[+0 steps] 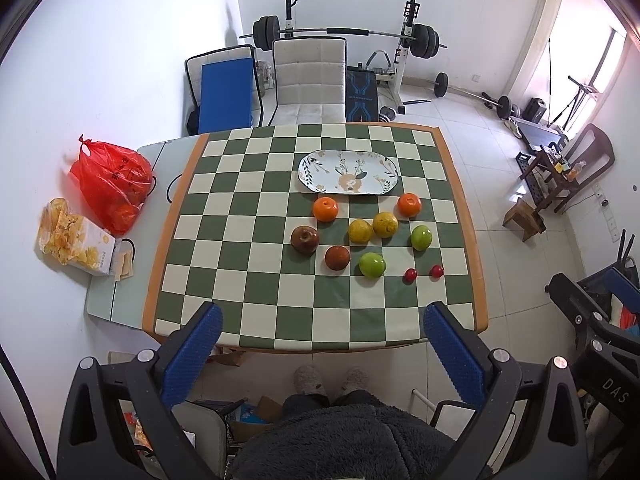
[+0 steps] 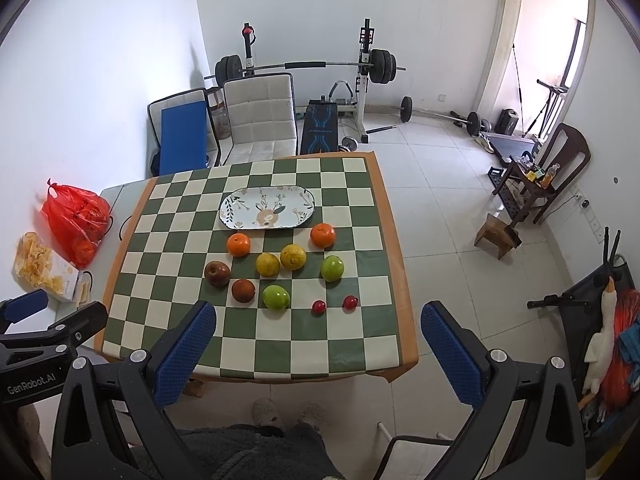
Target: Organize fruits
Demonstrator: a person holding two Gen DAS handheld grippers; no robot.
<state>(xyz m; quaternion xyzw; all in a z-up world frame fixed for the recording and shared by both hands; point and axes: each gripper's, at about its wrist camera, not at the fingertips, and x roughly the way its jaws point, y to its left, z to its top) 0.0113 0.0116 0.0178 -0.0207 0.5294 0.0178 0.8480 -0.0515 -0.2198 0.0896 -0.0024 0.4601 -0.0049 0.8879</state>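
**Two empty grippers above a fruit-laden checkered table**

Left gripper (image 1: 322, 330): blue ribbed pads spread wide, nothing between them, filling the lower corners of the left wrist view, held high over the near table edge. Right gripper (image 2: 318, 330): likewise spread and empty, lower part of the right wrist view; the left unit's black body shows at that frame's lower left edge.

Table (image 1: 256, 280): green-and-cream checkered cloth with orange border, centre of frame.

Plate (image 1: 348, 172): oval, white, floral print, bare, at the far centre of the cloth.

Fruit, all on the cloth just below the plate in frame, none touching it:
- Left orange (image 1: 325, 209) and right orange (image 1: 409, 204), nearest the plate.
- Two yellow citrus fruits, left yellow fruit (image 1: 360, 231) and right yellow fruit (image 1: 385, 224), touching or nearly so, between the oranges.
- Dark red apple (image 1: 305, 240), left of the group; brown-red fruit (image 1: 337, 258) below and right of it.
- Near green apple (image 1: 372, 265); far green apple (image 1: 421, 237) at the right.
- Two small red fruits, first cherry-sized fruit (image 1: 410, 275) and second cherry-sized fruit (image 1: 436, 271), lowest right, apart.

Off the cloth, left of frame: red plastic bag (image 1: 110, 184) holding orange fruit, and a snack box (image 1: 76, 242).

Behind the table, upper centre: padded chair (image 1: 310, 80), barbell rack (image 1: 348, 34).

Bottom centre: person's slippered feet (image 1: 330, 378).
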